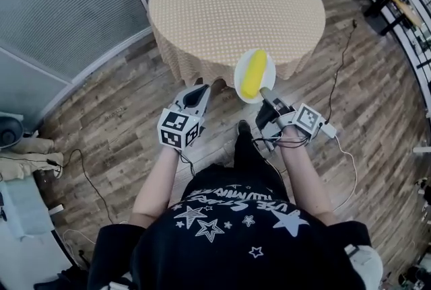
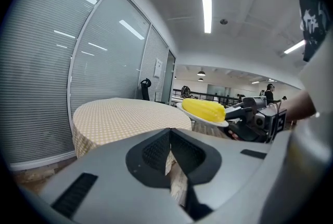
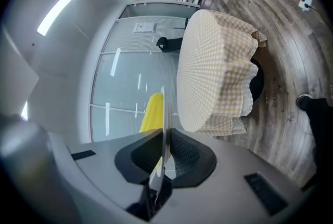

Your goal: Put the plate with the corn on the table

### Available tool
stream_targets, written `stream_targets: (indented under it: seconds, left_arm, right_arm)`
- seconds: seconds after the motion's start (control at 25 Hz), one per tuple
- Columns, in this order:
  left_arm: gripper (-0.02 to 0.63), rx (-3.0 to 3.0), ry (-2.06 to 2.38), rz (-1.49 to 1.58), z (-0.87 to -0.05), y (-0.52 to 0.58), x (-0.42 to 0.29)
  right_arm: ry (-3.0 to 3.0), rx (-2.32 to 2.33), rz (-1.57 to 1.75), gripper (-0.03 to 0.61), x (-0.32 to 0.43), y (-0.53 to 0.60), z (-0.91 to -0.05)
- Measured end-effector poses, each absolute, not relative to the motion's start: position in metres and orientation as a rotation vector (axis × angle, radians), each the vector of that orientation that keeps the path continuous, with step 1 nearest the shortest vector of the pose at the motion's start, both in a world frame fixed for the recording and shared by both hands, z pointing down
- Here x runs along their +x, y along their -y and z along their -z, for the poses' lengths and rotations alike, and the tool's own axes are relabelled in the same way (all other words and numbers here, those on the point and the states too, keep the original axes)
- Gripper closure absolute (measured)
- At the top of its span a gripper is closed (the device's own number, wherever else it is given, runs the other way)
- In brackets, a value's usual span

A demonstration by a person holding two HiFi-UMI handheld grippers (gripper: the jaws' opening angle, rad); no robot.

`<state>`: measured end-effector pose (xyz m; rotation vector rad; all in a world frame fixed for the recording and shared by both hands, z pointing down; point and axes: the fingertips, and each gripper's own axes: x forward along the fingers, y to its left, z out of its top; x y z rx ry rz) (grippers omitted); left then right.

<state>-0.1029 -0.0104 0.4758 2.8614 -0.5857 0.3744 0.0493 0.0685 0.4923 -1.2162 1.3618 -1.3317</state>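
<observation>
So right now the plate (image 1: 238, 77) is up in the air, not on the table (image 1: 236, 6) yet. From the head view it hangs about over the table's near edge, where the checked cloth drops off. The corn (image 1: 254, 73) lies lengthwise on it, pointing near to far.

The right gripper (image 1: 266, 93) has the plate by its near rim. In the right gripper view the 2 jaws are clamped tight on the thin edge, and the plate runs edge-on straight out from them. The left gripper (image 1: 201, 91) is just left of the plate, jaws closed with nothing in them, so it's not helping at all.

Stuff I'd worry about:

- It's 1 pinch on 1 spot of the rim, with all the weight hanging out past the jaws. I'd guess the plate can pivot or droop in that grip if the wrist twists.
- The corn is loose and round, and nothing holds it. Any sideways tilt and it probably rolls off onto the floor.
- If it gets set down too close to the near edge, part of the plate ends up over the drop. Then it tips when the jaws let go.
- The cloth might slide or bunch if the plate gets dragged across it.
- There's a cable (image 1: 340, 70) on the floor to the right. Stepping in that way could snag a foot.
</observation>
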Motion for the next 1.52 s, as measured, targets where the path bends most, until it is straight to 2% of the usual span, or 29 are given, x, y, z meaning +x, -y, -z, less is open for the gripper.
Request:
stream_targets:
  seconds: [1.04, 1.52]
  left_arm:
    - [0.606, 2.748, 0.858, -0.398, -0.483, 0.193, 0.043]
    - [0.606, 2.69, 0.945, -0.427, -0.496, 0.252, 0.045]
  right_arm:
    - [-1.558, -1.161, 1.476, 0.532, 0.209, 0.141, -0.51]
    - [-1.599, -1.109, 1.521, 0.532, 0.219, 0.217, -0.516]
